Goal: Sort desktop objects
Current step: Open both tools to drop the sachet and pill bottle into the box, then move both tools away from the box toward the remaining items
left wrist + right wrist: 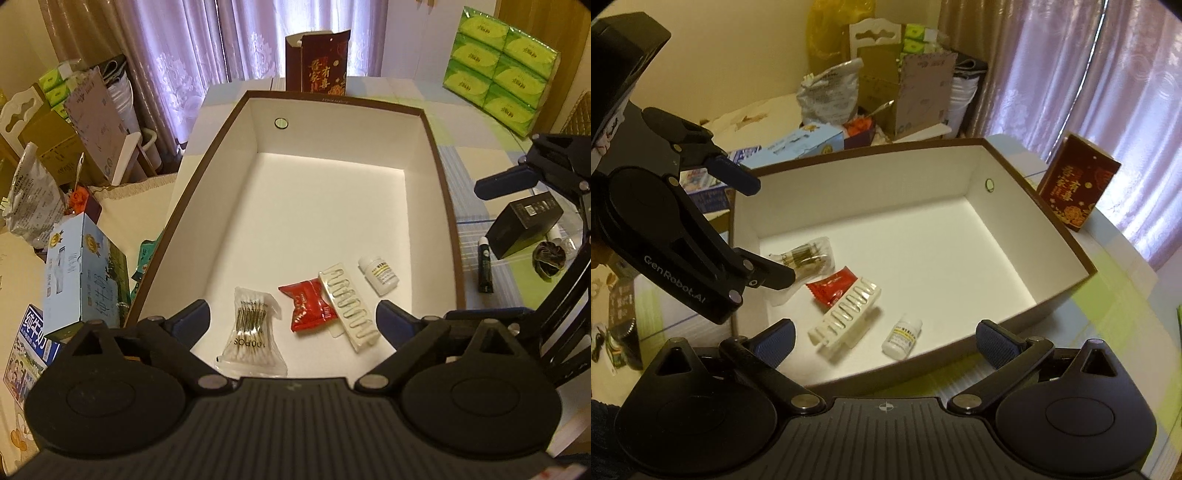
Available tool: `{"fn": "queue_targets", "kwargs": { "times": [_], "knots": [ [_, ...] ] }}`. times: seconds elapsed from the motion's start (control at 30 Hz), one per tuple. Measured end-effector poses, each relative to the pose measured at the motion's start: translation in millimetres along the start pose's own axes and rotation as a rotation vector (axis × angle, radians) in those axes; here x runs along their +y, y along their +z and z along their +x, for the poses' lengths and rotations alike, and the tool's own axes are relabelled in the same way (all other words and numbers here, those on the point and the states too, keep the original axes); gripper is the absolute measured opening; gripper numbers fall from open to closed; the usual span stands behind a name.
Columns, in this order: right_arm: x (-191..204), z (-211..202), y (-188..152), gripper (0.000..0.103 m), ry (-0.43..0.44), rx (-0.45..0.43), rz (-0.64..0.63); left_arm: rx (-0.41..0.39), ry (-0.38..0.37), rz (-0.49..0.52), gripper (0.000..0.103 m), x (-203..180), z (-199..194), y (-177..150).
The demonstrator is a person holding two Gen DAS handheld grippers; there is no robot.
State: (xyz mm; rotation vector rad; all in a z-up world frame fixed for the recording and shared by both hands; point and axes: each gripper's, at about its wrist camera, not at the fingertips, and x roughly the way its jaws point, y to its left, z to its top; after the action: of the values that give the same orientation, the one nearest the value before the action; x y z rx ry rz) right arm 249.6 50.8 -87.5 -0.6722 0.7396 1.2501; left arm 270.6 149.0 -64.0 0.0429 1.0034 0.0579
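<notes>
Four items already lie in the box (448, 206), both your left gripper (293, 317) and right gripper (884, 341) have fingers spread and empty, so next probably swing right for the black box (522, 229) on the desk (476, 184).

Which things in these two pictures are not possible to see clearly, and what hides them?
- Cotton swab bag: right wrist view, the left gripper's finger covers its near end.
- White bottle label: too small to read in either view.
- Items behind the black box: left wrist view, partly hidden by the box and the right gripper.
- Milk carton: cut off by the fisheye edge.
</notes>
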Motion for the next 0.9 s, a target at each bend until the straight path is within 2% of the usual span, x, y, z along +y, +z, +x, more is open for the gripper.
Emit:
{"fn": "queue_targets", "kwargs": {
  "times": [0.37,0.9],
  "knots": [
    [12.7,-41.6,-25.8,0.101,0.007,-0.063,0.032,-0.038,0.028,-0.016,0.096,-18.0,-33.9,-19.8],
    [24.8,-87.6,-62.1,0.101,0.082,-0.115,0.054,-0.072,0.076,-0.059,0.098,-53.0,-76.4,-48.7]
  ]
}}
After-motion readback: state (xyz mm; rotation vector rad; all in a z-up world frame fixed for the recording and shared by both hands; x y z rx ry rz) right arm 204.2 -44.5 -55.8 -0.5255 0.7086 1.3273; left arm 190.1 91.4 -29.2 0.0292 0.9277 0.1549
